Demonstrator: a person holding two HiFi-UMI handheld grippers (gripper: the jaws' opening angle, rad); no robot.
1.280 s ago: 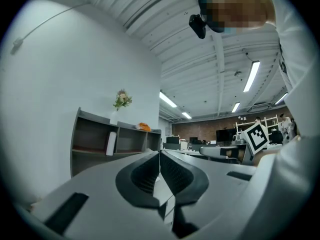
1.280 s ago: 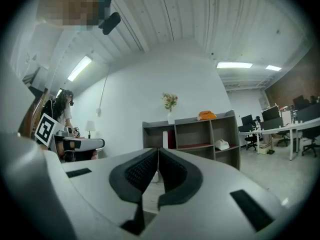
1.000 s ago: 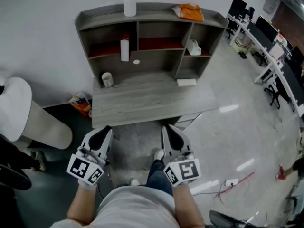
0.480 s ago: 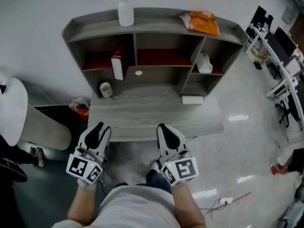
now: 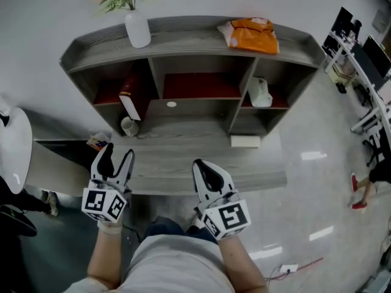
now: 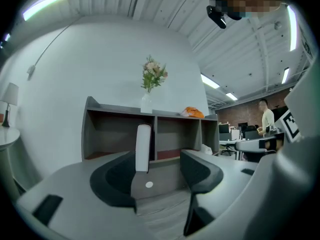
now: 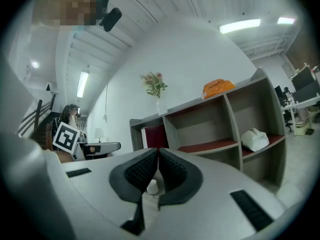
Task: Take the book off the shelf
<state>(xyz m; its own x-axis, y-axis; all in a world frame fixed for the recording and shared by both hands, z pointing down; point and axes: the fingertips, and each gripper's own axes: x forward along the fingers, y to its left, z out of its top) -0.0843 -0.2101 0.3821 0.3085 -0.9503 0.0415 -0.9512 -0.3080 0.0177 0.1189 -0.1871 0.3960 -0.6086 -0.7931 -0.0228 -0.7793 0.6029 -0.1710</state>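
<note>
Sitting in far-left shelf (image 5: pixel 183 30) cubby: book (image 5: pixel 130 100), untouched
Left gripper (image 5: pixel 116 157): jaws just been opening, spread now, nothing between
Right gripper (image 5: pixel 203 166): pressed together, empty

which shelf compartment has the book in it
The left compartment: the book stands there. The middle one shows only red lining; the right holds a white bag.

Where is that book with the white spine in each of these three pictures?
Head view: the book, upper left, in the shelf's left compartment.
Left gripper view: book just left of centre, white spine facing.
Right gripper view: book just left of centre, red cover showing.
Shared landmark: the flower vase on the shelf top.
</note>
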